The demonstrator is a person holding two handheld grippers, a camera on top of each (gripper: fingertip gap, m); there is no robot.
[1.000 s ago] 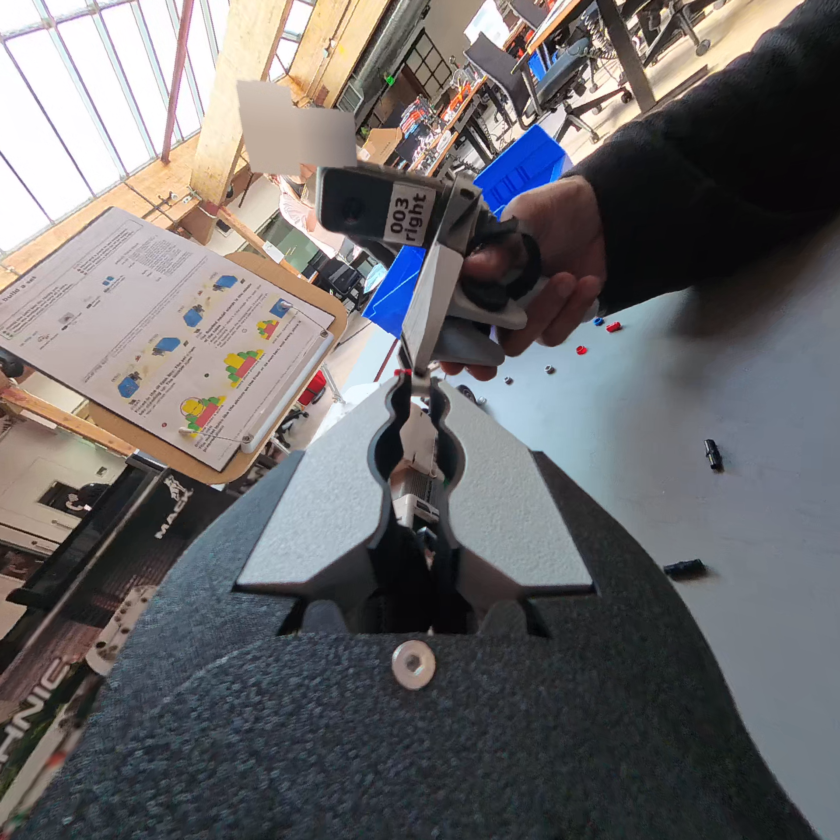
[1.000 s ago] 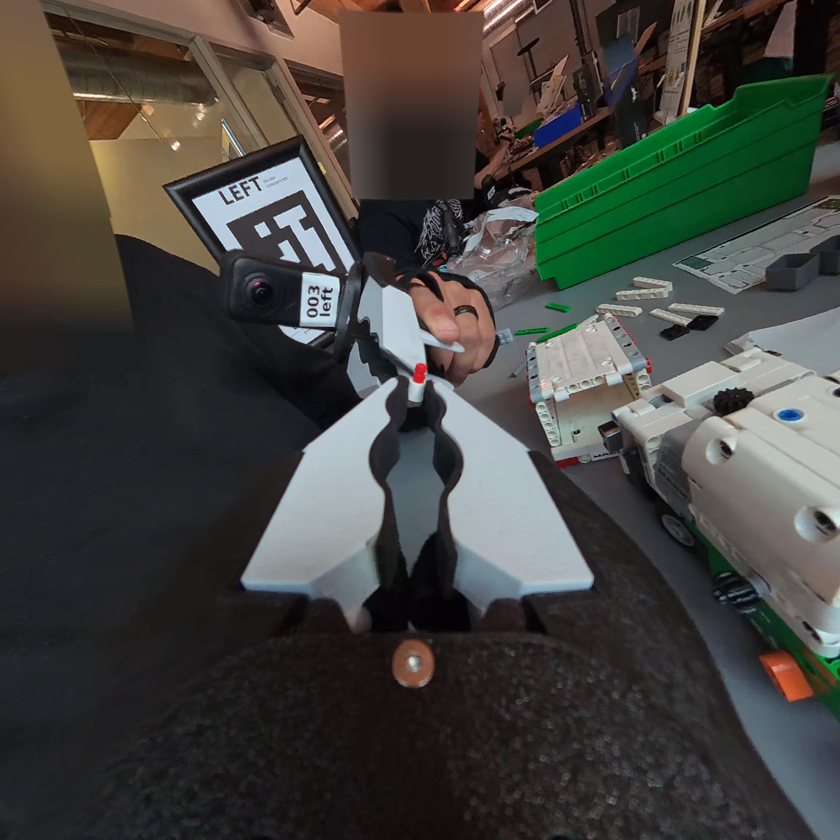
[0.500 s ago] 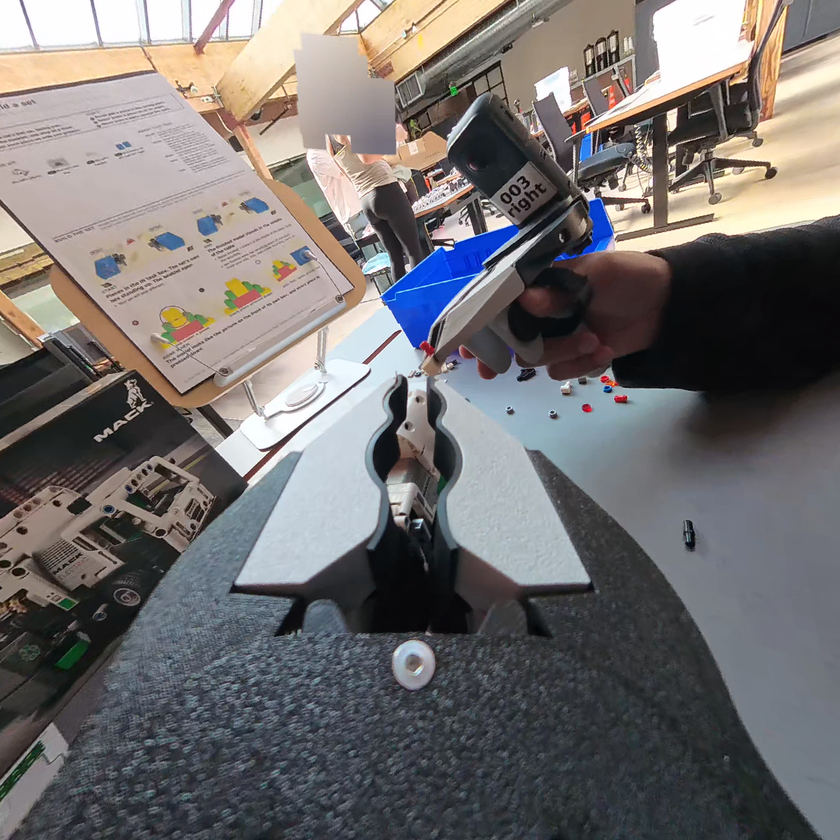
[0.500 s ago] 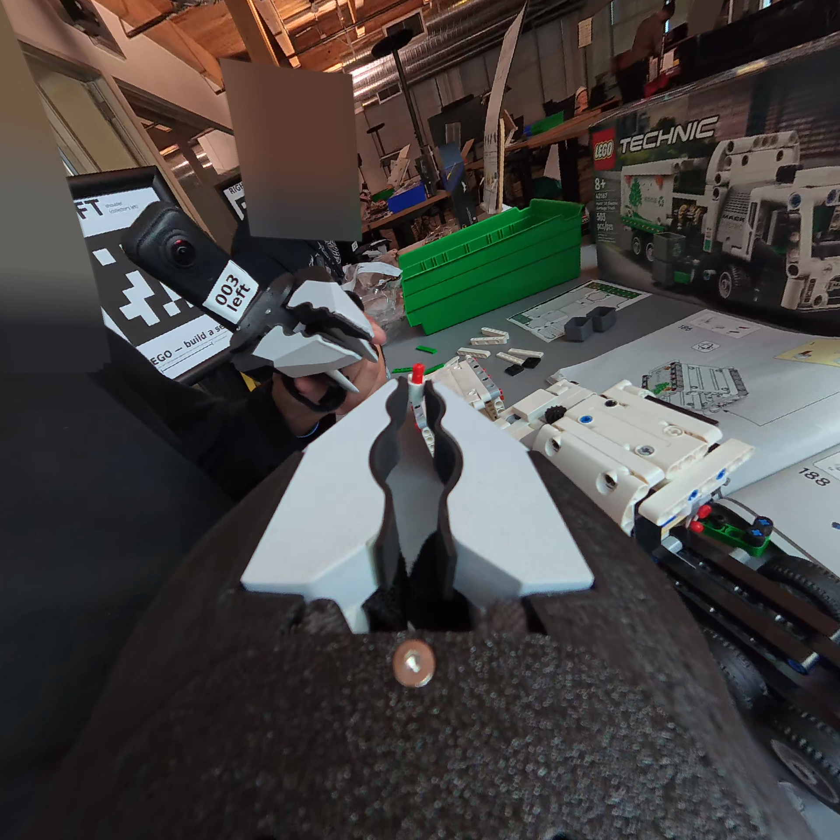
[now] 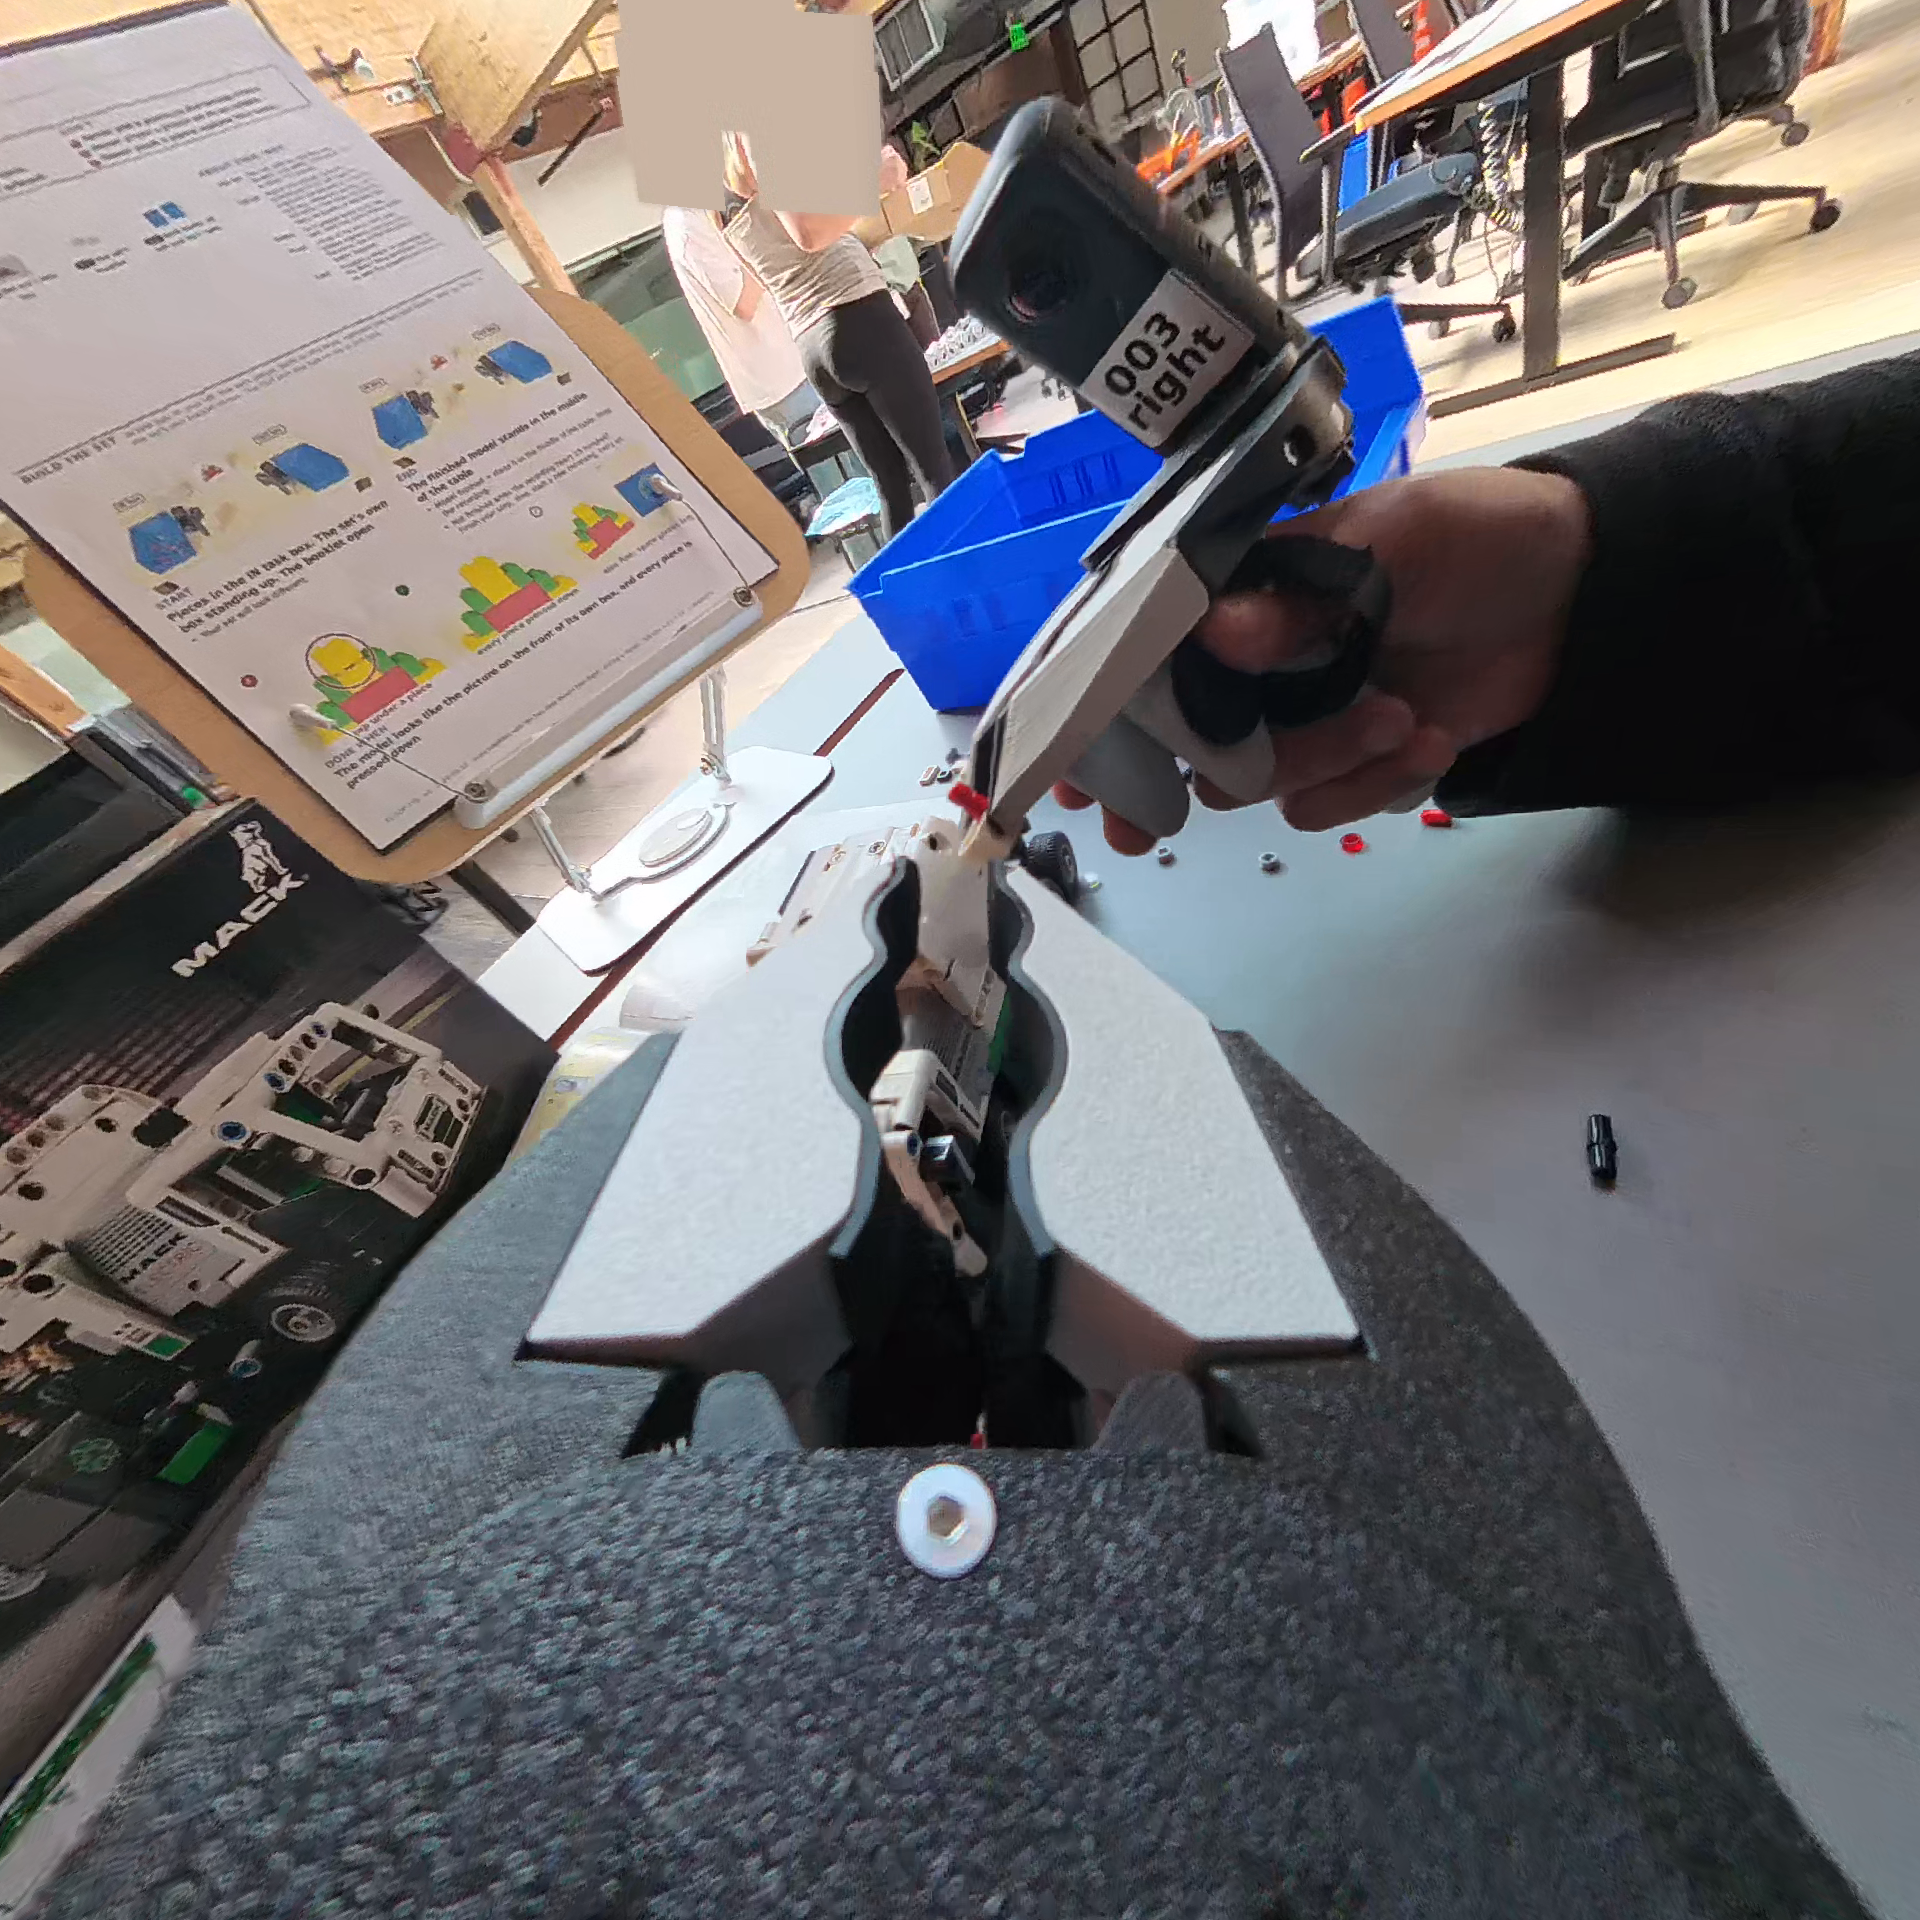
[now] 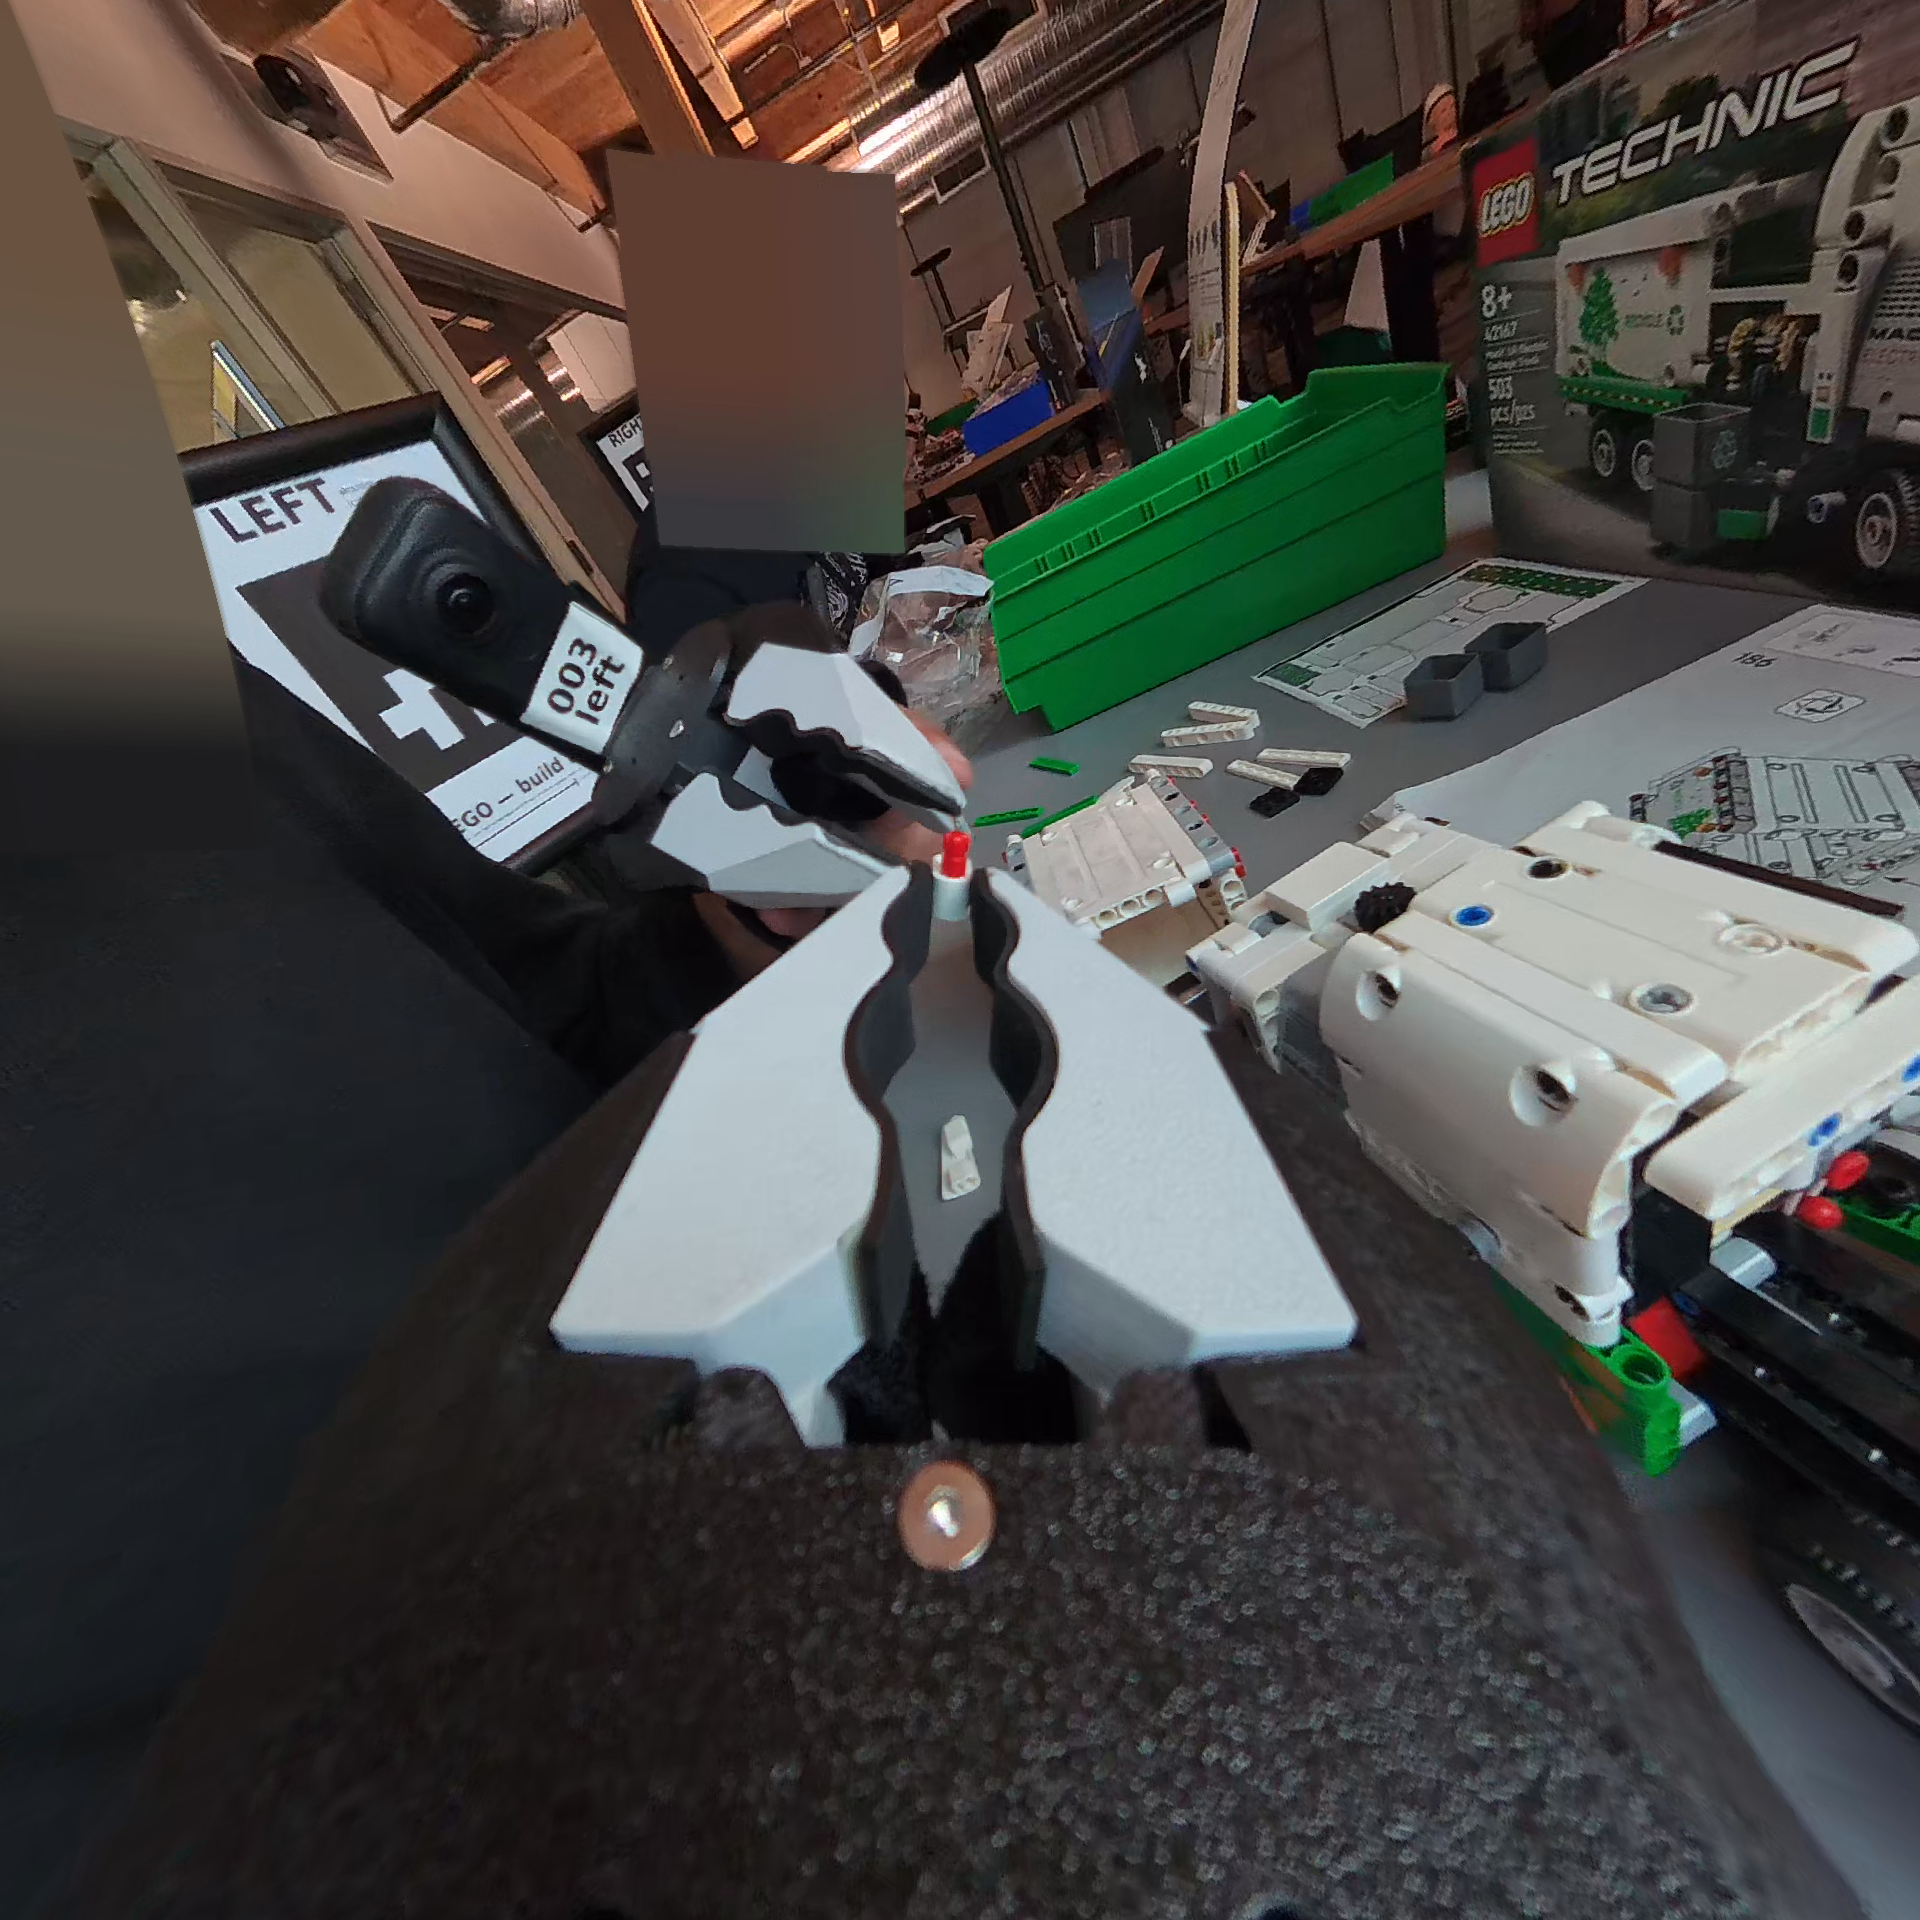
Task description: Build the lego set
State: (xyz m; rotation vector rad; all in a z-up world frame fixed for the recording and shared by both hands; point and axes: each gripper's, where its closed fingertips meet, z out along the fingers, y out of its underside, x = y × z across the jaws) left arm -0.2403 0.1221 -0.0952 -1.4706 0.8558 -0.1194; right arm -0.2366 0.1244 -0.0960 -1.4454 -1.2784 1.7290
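Observation:
My right gripper [image 6: 948,878] is shut on a small white piece [image 6: 949,896] with a red pin [image 6: 954,847] sticking out of its end. It also shows in the left wrist view [image 5: 982,826], held by a hand, with the red pin [image 5: 966,798] at its tip. My left gripper [image 5: 953,873] has its jaws a little apart, and I see nothing held between them. In the right wrist view the left gripper [image 6: 930,836] has its tips right at the red pin. The part-built white truck [image 6: 1507,997] stands to the right.
A separate white panel assembly [image 6: 1112,862] lies behind the grippers. Around it are a small white piece [image 6: 956,1153], white beams [image 6: 1226,727], two grey trays [image 6: 1475,675], a green bin [image 6: 1216,551], the open booklet [image 6: 1766,748] and the set box [image 6: 1704,312]. A blue bin [image 5: 997,582], an instruction board [image 5: 364,416] and a black pin [image 5: 1600,1143] show in the left wrist view. My left and right fingertips are right by each other.
Both grippers have tilted down toward the table, bringing the truck and box into view. The right gripper's pin end has stayed at the left gripper's tips. The left jaws stand slightly wider.

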